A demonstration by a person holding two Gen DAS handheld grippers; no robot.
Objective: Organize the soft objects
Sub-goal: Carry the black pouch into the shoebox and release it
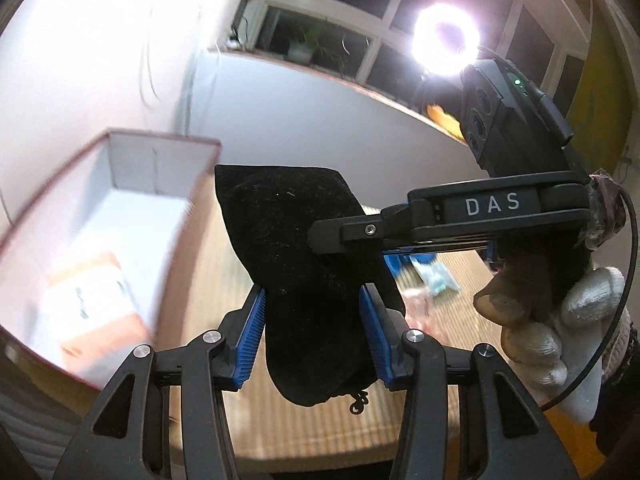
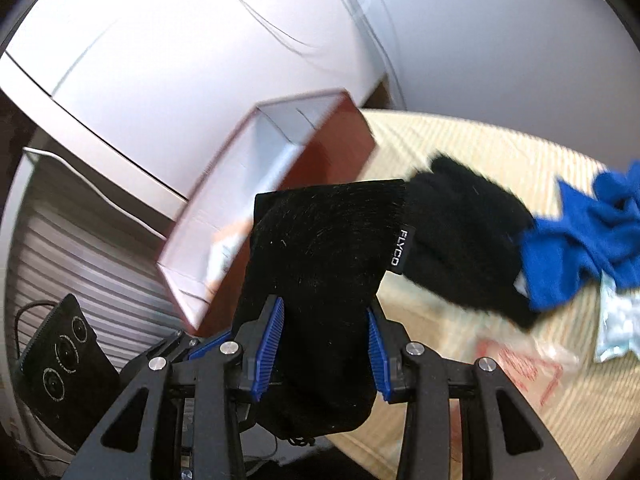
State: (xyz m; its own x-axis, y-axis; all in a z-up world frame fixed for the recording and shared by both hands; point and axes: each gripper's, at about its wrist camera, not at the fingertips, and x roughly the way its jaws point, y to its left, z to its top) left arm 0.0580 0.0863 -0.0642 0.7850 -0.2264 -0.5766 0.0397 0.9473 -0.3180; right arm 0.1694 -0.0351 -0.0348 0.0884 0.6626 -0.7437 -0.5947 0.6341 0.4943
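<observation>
Here, left gripper [image 1: 312, 320] and right gripper [image 2: 326, 334] each clamp the black velvet drawstring pouch [image 1: 304, 264] (a two-point hold limits sagging), presumably for transfer to the open red-walled cardboard box [image 1: 120, 168].

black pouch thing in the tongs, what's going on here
A person is tidying soft items with a pair of handheld tongs. Both the left tongs and the right tongs are clamped on a black velvet pouch, holding it above the woven table mat. An open red-sided box sits just beyond. A black glove and blue cloth lie on the mat, not yet sorted.
</observation>
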